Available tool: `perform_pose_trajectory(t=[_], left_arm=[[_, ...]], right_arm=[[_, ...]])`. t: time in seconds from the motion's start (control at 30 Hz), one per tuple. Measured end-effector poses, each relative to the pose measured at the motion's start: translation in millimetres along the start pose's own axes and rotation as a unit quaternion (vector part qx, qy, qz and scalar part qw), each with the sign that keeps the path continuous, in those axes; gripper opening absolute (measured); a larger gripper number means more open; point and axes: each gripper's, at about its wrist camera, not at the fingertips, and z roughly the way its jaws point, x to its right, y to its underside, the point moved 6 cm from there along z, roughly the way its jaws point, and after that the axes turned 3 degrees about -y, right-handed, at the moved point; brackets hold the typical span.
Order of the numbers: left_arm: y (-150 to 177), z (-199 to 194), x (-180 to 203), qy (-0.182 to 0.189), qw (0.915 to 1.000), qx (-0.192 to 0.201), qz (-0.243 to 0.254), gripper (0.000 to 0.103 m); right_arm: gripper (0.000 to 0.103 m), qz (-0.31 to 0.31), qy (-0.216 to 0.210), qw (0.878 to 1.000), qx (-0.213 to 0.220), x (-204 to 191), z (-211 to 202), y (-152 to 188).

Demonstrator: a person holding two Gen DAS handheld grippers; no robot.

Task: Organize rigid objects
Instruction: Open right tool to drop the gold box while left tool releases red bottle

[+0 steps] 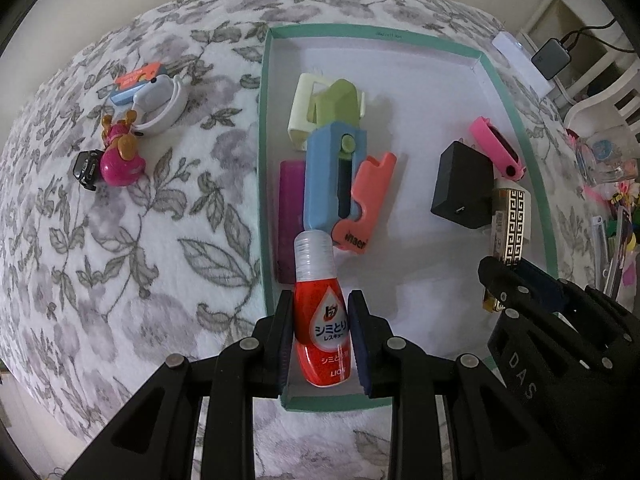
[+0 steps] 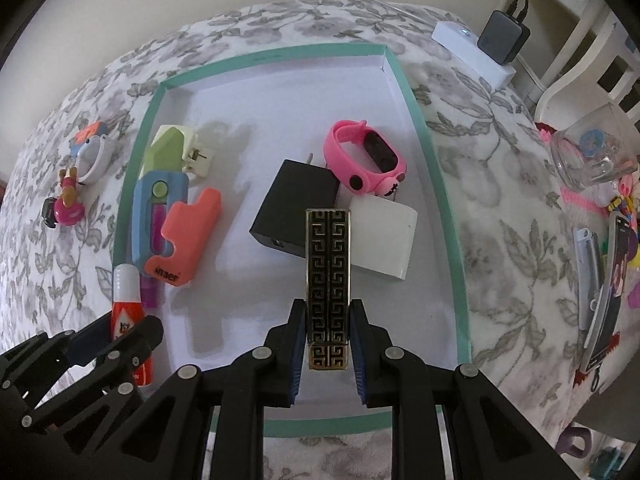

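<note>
Floral blanket [image 1: 120,240] lay under a teal-rimmed tray [image 1: 262,160]. Left gripper [image 1: 320,344] pinched a red bottle [image 1: 322,320] over the tray's near left corner. Right gripper [image 2: 328,344] clamped a black-and-gold patterned box [image 2: 328,280] above the tray's middle.

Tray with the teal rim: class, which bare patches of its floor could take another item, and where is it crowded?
The tray has bare floor along its far wall, beyond the pink watch, and in the near middle between the coral clip and the black charger. The left wall is crowded with stacked pieces around the blue holder; the right side holds the chargers.
</note>
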Motion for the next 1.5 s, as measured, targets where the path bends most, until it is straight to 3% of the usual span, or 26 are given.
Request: perform_pose_trajectory(t=[0.23,0.37,0.53,0.83,0.9,0.93,0.97,1.27,1.5], left_arm=[[2.6,6.1,0.8,0.001,1.0,-0.001,0.0,0.031],[1.9,6.4,0.9,0.004,1.0,0.0,-0.002,0.041],[1.2,2.7,0.0,0.008,0.9999,-0.001,-0.006,0.041],[-2.6,-10.1,2.1,0.027,0.9995,0.012,-0.012,0.043],[-3.9,-15.7,-0.2,0.028,0.9993,0.018,-0.016,0.048],[-4.4,-19.0,-1.4,0.028,0.9992,0.02,-0.019,0.06],[-5.4,-21.4,-3.4,0.029,0.9991,0.022,-0.022,0.065],[-12.1,-31.5,-21.7,0.028,0.9977,0.036,-0.049,0.065],[-17.3,-36.1,-38.3,-0.003,0.9942,0.056,-0.091,0.066]], right_arm=[[0.023,0.001,0.002,1.0,0.0,-0.2,1.2,-0.4],[0.025,0.002,0.003,1.0,0.003,0.4,0.4,-1.6],[0.036,0.001,0.005,1.0,0.01,-0.5,-5.0,-3.3],[0.037,0.012,0.003,0.999,0.049,1.7,-28.2,-8.7],[0.037,0.021,-0.002,0.998,0.064,2.7,-36.2,-11.3],[0.037,0.024,-0.004,0.997,0.07,2.4,-39.5,-12.2],[0.037,0.026,-0.006,0.997,0.074,3.3,-42.2,-13.3],[0.037,0.046,-0.013,0.994,0.097,8.1,-50.6,-19.9],[0.036,0.029,-0.015,0.996,0.089,-1.7,-43.8,-19.6]])
